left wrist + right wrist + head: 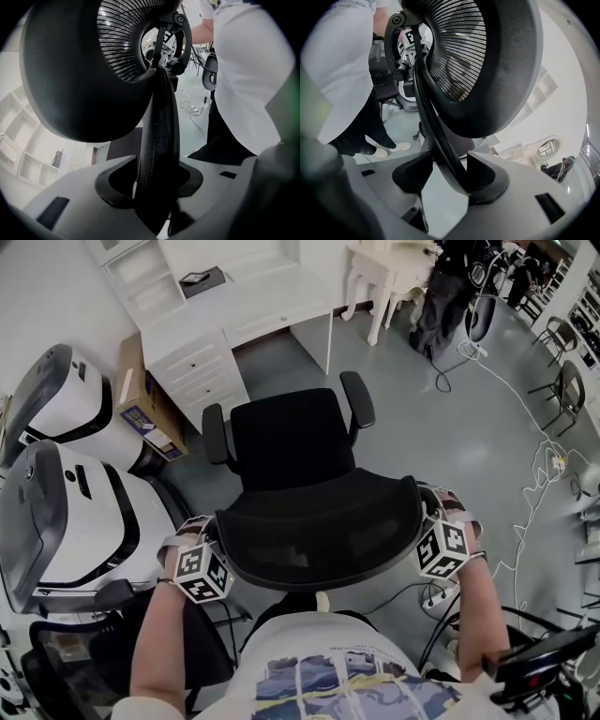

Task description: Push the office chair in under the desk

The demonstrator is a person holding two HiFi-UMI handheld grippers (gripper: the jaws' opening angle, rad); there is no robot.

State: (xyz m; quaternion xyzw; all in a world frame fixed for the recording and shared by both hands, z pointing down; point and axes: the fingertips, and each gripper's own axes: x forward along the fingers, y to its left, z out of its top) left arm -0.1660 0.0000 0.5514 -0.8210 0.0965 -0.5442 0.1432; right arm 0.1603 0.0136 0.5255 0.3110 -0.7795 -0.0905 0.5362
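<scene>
The black office chair (292,439) stands on the grey floor facing the white desk (246,304), its seat a little short of the desk's opening. Its mesh backrest (323,532) is nearest me. My left gripper (217,545) is at the backrest's left edge; in the left gripper view the black rim (159,140) fills the gap of the left gripper (157,187), both pads pressing on it. My right gripper (433,523) is at the right edge. There the rim (436,136) runs through the right gripper (440,180), leaning on one pad with a gap at the other.
A white drawer unit (202,367) flanks the desk opening on the left, with a cardboard box (141,401) beside it. Large white machines (75,512) stand at the left. Cables (544,474) and a power strip (436,598) lie on the floor at the right.
</scene>
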